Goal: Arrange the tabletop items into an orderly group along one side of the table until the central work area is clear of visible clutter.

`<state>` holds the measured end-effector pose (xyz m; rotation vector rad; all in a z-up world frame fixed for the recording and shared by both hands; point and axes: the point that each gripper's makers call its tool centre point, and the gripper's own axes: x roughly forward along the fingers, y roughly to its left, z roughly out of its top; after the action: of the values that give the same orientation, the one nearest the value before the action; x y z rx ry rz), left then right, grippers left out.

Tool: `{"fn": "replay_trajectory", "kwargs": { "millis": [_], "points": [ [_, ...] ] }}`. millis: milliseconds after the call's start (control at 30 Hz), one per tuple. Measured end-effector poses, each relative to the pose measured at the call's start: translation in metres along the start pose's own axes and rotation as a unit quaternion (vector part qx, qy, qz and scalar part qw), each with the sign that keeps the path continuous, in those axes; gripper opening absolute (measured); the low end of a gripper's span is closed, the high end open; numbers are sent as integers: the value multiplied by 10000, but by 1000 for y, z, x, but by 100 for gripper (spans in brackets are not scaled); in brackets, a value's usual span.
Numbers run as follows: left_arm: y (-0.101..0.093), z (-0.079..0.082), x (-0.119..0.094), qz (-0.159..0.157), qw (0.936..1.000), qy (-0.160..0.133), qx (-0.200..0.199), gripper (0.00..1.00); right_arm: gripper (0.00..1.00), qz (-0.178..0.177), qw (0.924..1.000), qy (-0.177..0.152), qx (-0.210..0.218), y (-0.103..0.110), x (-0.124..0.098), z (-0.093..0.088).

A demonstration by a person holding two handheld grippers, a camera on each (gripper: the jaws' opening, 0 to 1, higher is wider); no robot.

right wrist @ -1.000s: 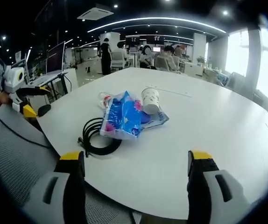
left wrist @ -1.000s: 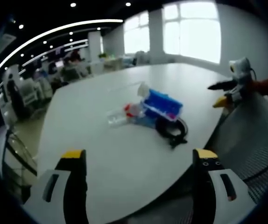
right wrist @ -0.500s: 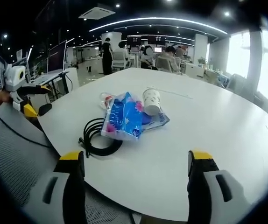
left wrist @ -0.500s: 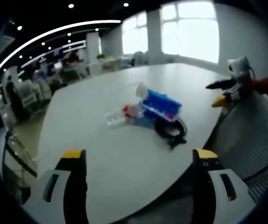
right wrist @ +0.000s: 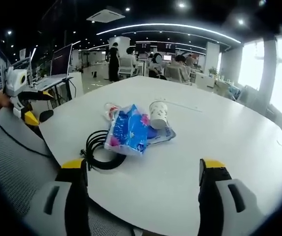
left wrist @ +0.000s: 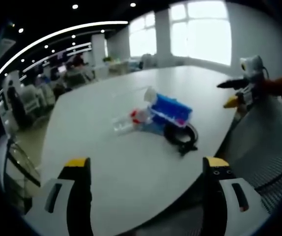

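White table (right wrist: 219, 132), clutter pile (right wrist: 131, 130) well ahead of both spread tools (right wrist: 140, 169) (left wrist: 147, 167)

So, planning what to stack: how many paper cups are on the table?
1: the paper cup lies tipped against the blue packet, beside the black cable coil. Others could hide behind the packet.

Windows (left wrist: 207, 32): large, bright panes behind the far edge of the table in the left gripper view.
Ceiling lights (right wrist: 170, 25): long curved strips and small round spots on a dark ceiling.
Mesh chair (right wrist: 13, 157): grey mesh back, just beside the near table edge.
People (right wrist: 112, 60): one stands and others sit at desks, well beyond the table.
Monitor (right wrist: 61, 60): dark screen on a desk at the left of the right gripper view.
Air-conditioning unit (right wrist: 105, 14): set into the ceiling.
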<state>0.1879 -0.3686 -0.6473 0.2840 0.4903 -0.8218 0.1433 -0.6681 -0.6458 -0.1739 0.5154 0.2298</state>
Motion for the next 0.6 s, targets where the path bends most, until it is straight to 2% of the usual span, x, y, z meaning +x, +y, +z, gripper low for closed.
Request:
{"fn": "replay_trajectory", "kwargs": {
  "millis": [267,600],
  "points": [
    [-1,0,0,-16,10000,22,13,91,89,22,9998,-174,-19,-7,4,19],
    [1,2,0,-1,10000,-59,-60,91,77,146,9998,-167,-11,-4,17,29]
  ]
}}
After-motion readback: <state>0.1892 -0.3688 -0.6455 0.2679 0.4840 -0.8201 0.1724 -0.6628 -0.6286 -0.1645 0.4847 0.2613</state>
